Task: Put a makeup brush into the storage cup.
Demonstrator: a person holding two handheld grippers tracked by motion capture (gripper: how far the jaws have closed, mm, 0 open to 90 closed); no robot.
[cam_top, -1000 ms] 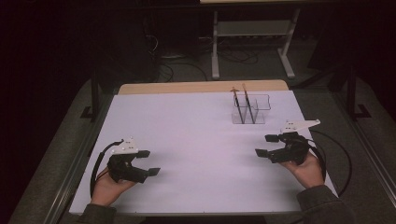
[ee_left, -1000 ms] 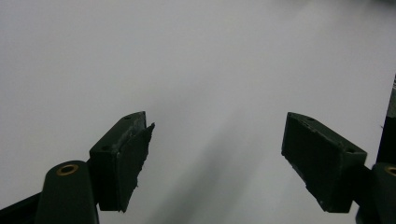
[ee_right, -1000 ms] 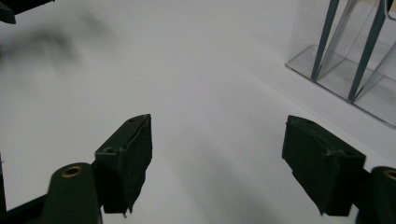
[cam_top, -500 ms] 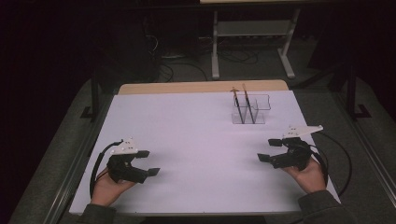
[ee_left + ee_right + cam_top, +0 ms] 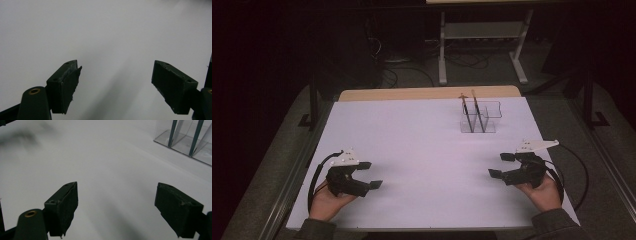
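Both grippers are lying low over the near part of the white table top (image 5: 422,150), each one sitting in a hand that is coming in from the near edge. On the person's left, the left gripper (image 5: 369,175) is resting with its jaws spread wide apart and nothing between them; its own view (image 5: 115,87) is showing the two black pads standing far from each other over bare white surface. Its cable (image 5: 316,172) is looping out on the outer side of the left hand (image 5: 328,200). On the other side, well apart from it, the right gripper (image 5: 501,165) is also gaping, jaws wide and gripping nothing, with the right hand (image 5: 544,192) cupping it from below and a grey three-cornered plate (image 5: 537,145) sitting on top. Its own view (image 5: 116,206) is confirming the wide gap over plain white.

Ahead of the right gripper and a little toward the middle of the table, a clear divided holder (image 5: 481,117) is standing, and two thin dark sticks (image 5: 475,110) are leaning in it; in the right gripper view the holder (image 5: 185,145) is showing at the upper right, beyond the jaw tips. Beyond the table's far wooden edge (image 5: 427,93), a pale metal stand (image 5: 482,35) is standing on the dark floor among cables.
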